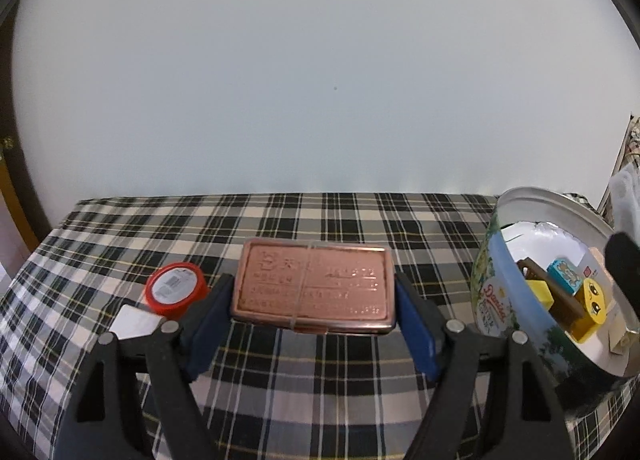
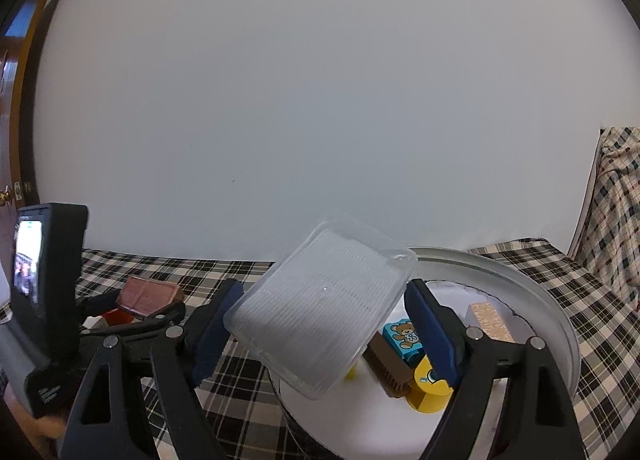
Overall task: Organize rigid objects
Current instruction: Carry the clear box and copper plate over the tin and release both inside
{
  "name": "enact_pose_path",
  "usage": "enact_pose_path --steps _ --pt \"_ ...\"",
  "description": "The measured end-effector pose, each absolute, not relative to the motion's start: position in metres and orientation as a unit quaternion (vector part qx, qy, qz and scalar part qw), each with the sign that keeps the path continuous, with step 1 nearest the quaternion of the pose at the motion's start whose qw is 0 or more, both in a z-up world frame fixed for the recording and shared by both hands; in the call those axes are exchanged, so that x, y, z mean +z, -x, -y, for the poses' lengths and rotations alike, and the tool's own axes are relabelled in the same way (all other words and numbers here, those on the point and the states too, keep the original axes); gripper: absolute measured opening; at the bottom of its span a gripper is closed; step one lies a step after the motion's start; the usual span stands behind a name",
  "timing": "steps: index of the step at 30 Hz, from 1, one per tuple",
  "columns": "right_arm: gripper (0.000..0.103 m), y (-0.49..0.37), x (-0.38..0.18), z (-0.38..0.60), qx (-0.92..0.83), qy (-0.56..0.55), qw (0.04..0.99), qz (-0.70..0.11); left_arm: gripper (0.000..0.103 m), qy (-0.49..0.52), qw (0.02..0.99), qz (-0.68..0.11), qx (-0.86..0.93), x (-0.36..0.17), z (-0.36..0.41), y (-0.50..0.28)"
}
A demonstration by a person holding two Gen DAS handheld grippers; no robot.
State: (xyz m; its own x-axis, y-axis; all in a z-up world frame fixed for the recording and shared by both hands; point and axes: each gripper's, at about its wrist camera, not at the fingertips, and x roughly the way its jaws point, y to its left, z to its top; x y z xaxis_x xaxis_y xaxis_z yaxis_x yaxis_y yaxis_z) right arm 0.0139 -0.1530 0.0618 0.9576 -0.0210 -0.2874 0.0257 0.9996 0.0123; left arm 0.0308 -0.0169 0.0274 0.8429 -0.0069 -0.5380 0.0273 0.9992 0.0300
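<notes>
My left gripper (image 1: pixel 314 289) is shut on a flat copper-coloured metal case (image 1: pixel 312 284), with a blue pad against each short end; the case hangs just above the plaid cloth. My right gripper (image 2: pixel 324 298) is shut on a clear, ribbed plastic box (image 2: pixel 320 312), which is tilted above the near rim of a round tin (image 2: pixel 520 284). Inside the tin lie a teal teddy-bear block (image 2: pixel 402 334), a brown brush (image 2: pixel 386 368), a yellow piece (image 2: pixel 428 392) and a tan block (image 2: pixel 490 320). In the left wrist view the tin (image 1: pixel 500 300) stands to the right of the case.
A red-lidded tub (image 1: pixel 176 288) and a white card (image 1: pixel 134 322) lie on the plaid cloth (image 1: pixel 320 216) left of the case. A plain wall runs behind the table. The left gripper's black body with a small screen (image 2: pixel 48 280) fills the right wrist view's left edge.
</notes>
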Motion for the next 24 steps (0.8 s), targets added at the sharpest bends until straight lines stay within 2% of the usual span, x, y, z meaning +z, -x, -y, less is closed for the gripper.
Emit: enact_pose_path --steps 24 --pt "0.084 0.01 0.055 0.17 -0.015 0.032 0.992 -0.123 0.077 -0.008 0.964 -0.266 -0.013 0.025 0.027 -0.004"
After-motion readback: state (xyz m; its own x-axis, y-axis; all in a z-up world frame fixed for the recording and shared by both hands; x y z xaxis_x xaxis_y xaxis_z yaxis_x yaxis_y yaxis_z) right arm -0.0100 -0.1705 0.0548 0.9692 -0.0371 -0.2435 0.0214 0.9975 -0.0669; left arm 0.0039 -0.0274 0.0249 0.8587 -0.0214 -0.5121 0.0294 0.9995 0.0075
